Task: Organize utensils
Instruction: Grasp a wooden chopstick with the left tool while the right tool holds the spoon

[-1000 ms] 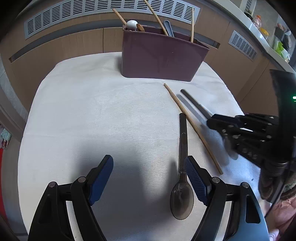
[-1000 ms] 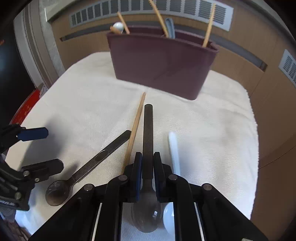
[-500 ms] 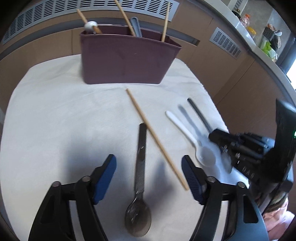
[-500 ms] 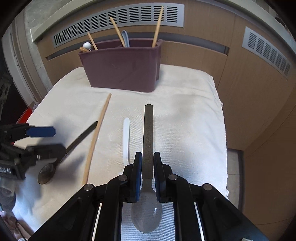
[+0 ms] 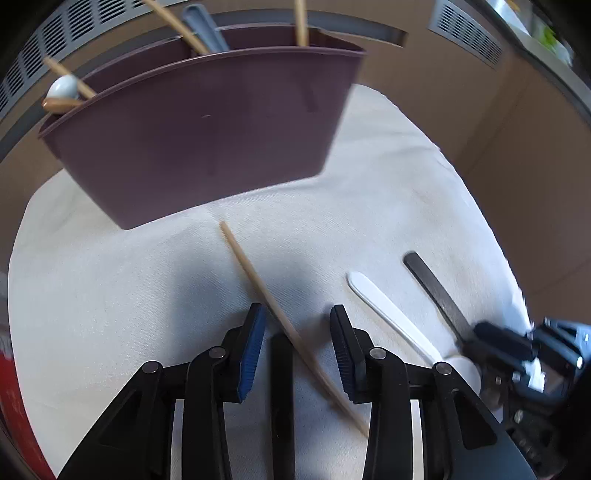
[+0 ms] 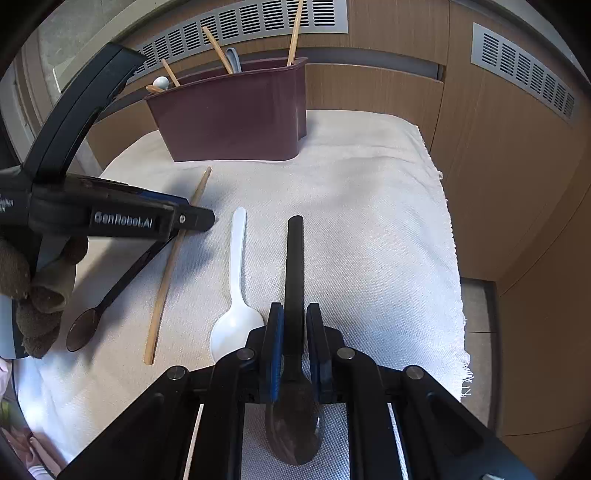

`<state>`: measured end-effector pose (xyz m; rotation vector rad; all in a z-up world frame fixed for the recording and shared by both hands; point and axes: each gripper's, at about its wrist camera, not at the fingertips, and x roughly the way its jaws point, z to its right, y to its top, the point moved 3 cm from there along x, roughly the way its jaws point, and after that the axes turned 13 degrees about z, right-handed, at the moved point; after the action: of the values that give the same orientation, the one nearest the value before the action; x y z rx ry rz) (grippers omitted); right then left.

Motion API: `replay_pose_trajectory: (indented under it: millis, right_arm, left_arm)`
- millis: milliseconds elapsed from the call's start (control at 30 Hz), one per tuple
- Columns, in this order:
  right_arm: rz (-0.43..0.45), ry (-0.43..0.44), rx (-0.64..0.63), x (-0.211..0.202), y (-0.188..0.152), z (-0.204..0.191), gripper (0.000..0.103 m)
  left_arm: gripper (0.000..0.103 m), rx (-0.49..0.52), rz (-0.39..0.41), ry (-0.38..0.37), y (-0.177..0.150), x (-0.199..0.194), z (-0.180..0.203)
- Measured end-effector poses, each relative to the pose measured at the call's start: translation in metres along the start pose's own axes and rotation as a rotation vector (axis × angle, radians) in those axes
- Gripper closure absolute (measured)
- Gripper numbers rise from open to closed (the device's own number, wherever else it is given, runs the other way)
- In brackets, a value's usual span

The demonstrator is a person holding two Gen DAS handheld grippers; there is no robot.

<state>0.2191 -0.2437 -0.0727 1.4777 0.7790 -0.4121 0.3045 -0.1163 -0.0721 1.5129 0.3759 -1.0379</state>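
A maroon utensil holder (image 5: 207, 136) (image 6: 236, 114) stands at the back of a white cloth and holds chopsticks and spoons. My left gripper (image 5: 297, 332) is open, its jaws either side of a dark spoon handle (image 5: 282, 387) and a wooden chopstick (image 5: 280, 317) lying on the cloth. My right gripper (image 6: 294, 332) is shut on a second dark spoon (image 6: 294, 280), held by its neck with the handle pointing forward. A white plastic spoon (image 6: 236, 280) (image 5: 388, 317) lies between the two grippers.
The white cloth (image 6: 369, 221) covers a small table in front of wooden cabinet panels with grey vents (image 6: 258, 22). The cloth's right edge (image 6: 454, 258) drops off to the floor. The left gripper's body (image 6: 110, 214) reaches across the left side of the right wrist view.
My left gripper has moved forward and down over the dark spoon handle and chopstick, and its jaws have narrowed. My right gripper still holds its spoon and has shifted a little.
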Motion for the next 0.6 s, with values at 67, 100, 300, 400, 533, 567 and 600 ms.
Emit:
replay_pose_trajectory:
  millis: [67,100,300,400,533,567,600]
  right_arm:
    - [0.000,0.000,-0.001,0.001,0.000,0.000,0.091]
    - [-0.001,0.000,0.001,0.001,0.000,0.000,0.091]
    - [-0.006,-0.004,-0.019,0.003,0.005,-0.004,0.091]
    - [-0.022,-0.018,-0.041,0.011,0.011,-0.009,0.085]
    - [-0.054,-0.056,-0.072,0.029,0.018,-0.014,0.082]
    - [-0.057,-0.062,-0.088,0.032,0.021,-0.017,0.082]
    - [-0.061,-0.064,-0.100,0.035,0.022,-0.019,0.081]
  left_arm:
    - [0.066,0.044,-0.005,-0.004,-0.010,-0.006,0.001]
    - [0.066,0.061,-0.008,-0.006,-0.015,-0.011,0.000]
    - [0.066,0.078,-0.028,0.000,-0.042,-0.037,-0.019]
    - [0.066,0.078,-0.033,0.012,-0.053,-0.049,-0.033]
    - [0.065,0.036,-0.049,0.012,-0.063,-0.059,-0.051]
    - [0.065,0.011,-0.052,0.006,-0.065,-0.062,-0.053]
    - [0.065,-0.017,-0.056,-0.002,-0.064,-0.062,-0.058]
